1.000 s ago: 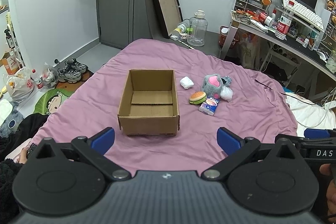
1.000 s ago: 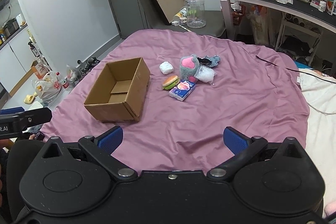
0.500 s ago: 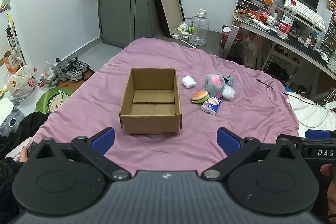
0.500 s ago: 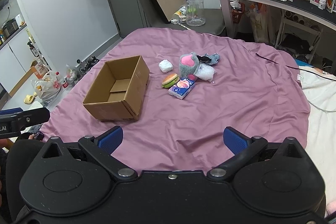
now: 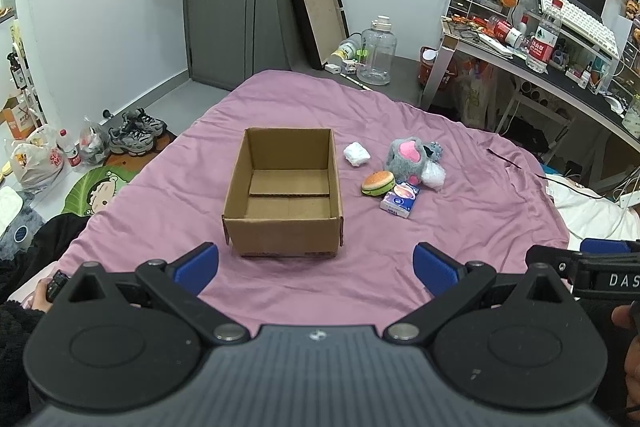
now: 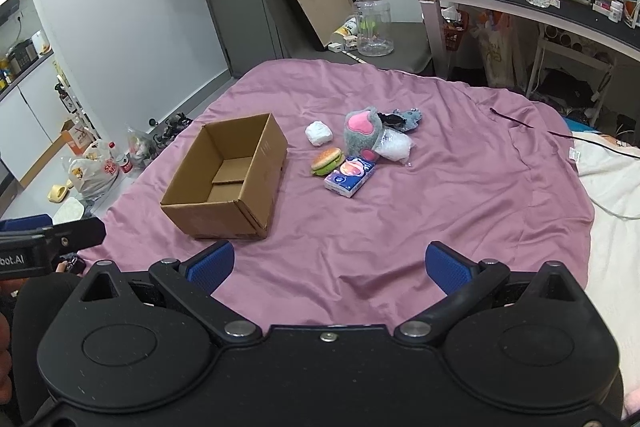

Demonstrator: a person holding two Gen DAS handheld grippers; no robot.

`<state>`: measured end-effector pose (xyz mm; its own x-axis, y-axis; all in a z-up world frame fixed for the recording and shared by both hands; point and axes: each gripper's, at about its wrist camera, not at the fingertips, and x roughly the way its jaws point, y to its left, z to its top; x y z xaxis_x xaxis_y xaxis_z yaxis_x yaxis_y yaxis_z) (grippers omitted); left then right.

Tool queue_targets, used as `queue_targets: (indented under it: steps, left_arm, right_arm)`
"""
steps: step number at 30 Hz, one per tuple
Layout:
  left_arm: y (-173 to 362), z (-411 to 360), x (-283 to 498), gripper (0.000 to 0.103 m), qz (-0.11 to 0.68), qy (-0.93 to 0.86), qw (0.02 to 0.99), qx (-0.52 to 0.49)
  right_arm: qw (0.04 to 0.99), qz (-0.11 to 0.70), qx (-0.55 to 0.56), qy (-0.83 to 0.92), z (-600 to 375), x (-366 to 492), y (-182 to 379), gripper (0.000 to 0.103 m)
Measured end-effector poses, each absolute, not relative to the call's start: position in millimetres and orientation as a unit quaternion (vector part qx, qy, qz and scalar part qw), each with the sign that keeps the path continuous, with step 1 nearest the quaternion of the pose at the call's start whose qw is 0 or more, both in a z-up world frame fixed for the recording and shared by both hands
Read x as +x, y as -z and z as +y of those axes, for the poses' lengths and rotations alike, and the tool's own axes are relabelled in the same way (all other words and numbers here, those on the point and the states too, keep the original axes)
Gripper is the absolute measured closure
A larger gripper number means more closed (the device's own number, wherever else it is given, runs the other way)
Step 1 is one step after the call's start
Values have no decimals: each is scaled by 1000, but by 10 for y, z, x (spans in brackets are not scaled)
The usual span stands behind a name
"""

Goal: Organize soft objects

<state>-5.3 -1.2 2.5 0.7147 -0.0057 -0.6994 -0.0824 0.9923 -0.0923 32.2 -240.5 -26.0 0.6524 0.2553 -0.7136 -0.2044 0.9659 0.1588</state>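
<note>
An open, empty cardboard box [image 5: 285, 195] [image 6: 226, 177] sits on the purple bedspread [image 5: 460, 227] [image 6: 460, 203]. To its right lie a white soft wad [image 5: 356, 154] [image 6: 318, 133], a burger toy [image 5: 377, 182] [image 6: 328, 160], a tissue pack [image 5: 399, 200] [image 6: 349, 175], a grey-and-pink plush paw [image 5: 409, 159] [image 6: 361, 133] and a clear bag [image 5: 433, 175] [image 6: 395, 146]. My left gripper [image 5: 316, 269] is open and held low in front of the box. My right gripper [image 6: 328, 269] is open too, well short of the toys. Both hold nothing.
A desk [image 5: 560, 75] crowded with bottles and a keyboard stands at the right. A large water jug [image 5: 378, 51] and a leaning tray sit on the floor beyond the bed. Shoes [image 5: 138, 131] and bags lie on the floor at the left. White bedding [image 6: 612, 187] borders the right side.
Both views have shifted slightly; the box and toys sit a little higher and farther in the frames. Nothing on the bed has moved and both grippers stayed open.
</note>
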Motion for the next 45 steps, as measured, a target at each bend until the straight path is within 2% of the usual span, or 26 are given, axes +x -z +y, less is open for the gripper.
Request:
queue_targets:
  steps: [20, 45]
  left_arm:
    - [142, -134, 379, 0, 381, -27, 923, -54]
    - [289, -468, 1292, 0, 409, -23, 911, -42]
  right_arm:
    - [901, 414, 47, -119, -2566, 748, 469, 0]
    - [886, 436, 116, -101, -2929, 1618, 668, 0]
